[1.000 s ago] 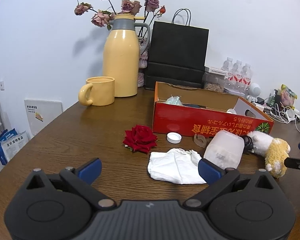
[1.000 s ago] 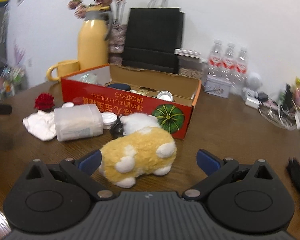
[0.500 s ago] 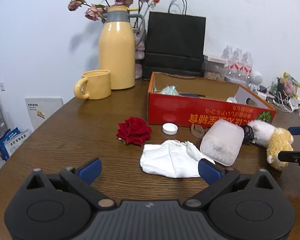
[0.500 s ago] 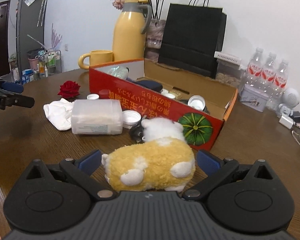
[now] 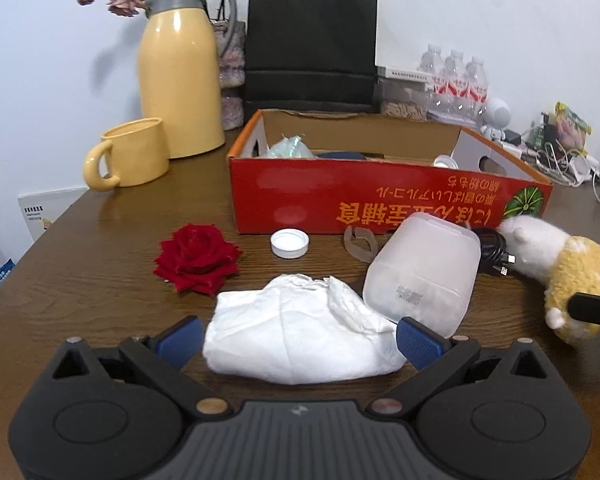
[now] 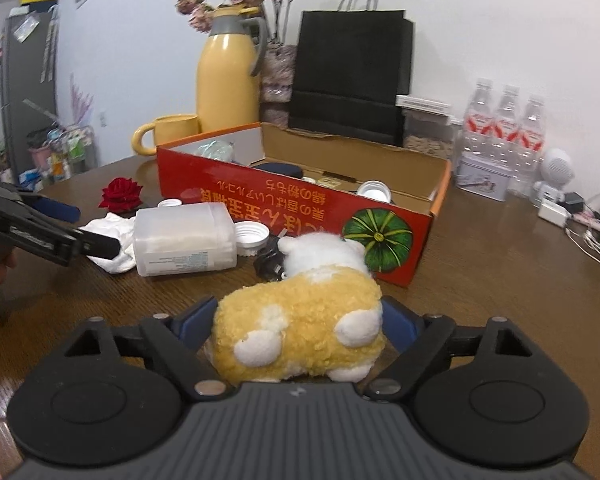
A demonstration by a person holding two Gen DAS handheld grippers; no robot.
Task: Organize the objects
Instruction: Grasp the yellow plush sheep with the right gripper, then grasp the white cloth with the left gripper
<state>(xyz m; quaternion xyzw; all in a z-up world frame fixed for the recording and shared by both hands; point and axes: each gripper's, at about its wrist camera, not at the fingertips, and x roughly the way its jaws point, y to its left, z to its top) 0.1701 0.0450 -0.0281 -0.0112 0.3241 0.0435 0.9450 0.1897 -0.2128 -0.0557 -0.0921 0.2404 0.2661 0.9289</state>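
Plush toy [image 6: 300, 328] before the red box [image 6: 296, 216], right gripper [image 6: 298, 322] just closing onto it; left gripper [image 5: 300, 338] spread around white cloth [image 5: 300, 340], both probably box-bound.

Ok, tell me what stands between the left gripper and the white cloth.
Nothing visible does. The white cloth already lies between the open fingers of the left gripper, on the table. The frosted container sits just beyond its right finger.

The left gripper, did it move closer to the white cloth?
Yes. The left gripper has come forward toward the red box; the white cloth, once ahead of it, now lies between its open fingers.
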